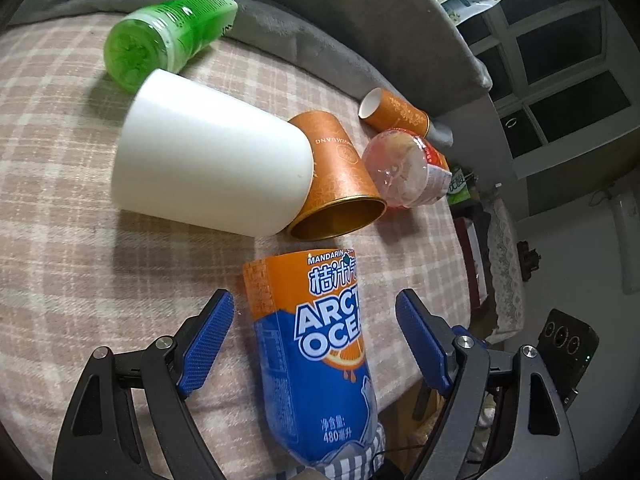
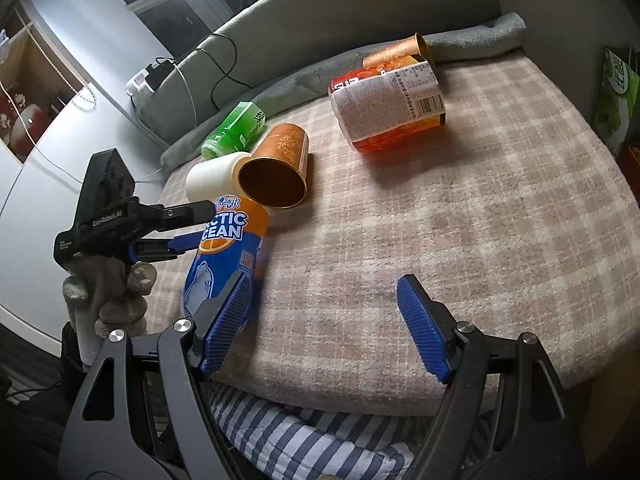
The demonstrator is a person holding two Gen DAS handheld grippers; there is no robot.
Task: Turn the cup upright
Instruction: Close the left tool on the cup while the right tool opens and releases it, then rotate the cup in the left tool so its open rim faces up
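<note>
A smooth white plastic cup (image 1: 212, 160) lies on its side at centre-left of the left wrist view, on a beige checked woolly blanket (image 1: 60, 208). Its side touches an orange paper tube with a gold lining (image 1: 340, 184), also lying down. Lower centre, a blue and orange Arctic Ocean bottle (image 1: 316, 352) lies between the spread left tongs (image 1: 316, 332), untouched. At upper left lies a green plastic bottle (image 1: 168, 36). The right tongs (image 2: 324, 328) gape open, holding nothing.
</note>
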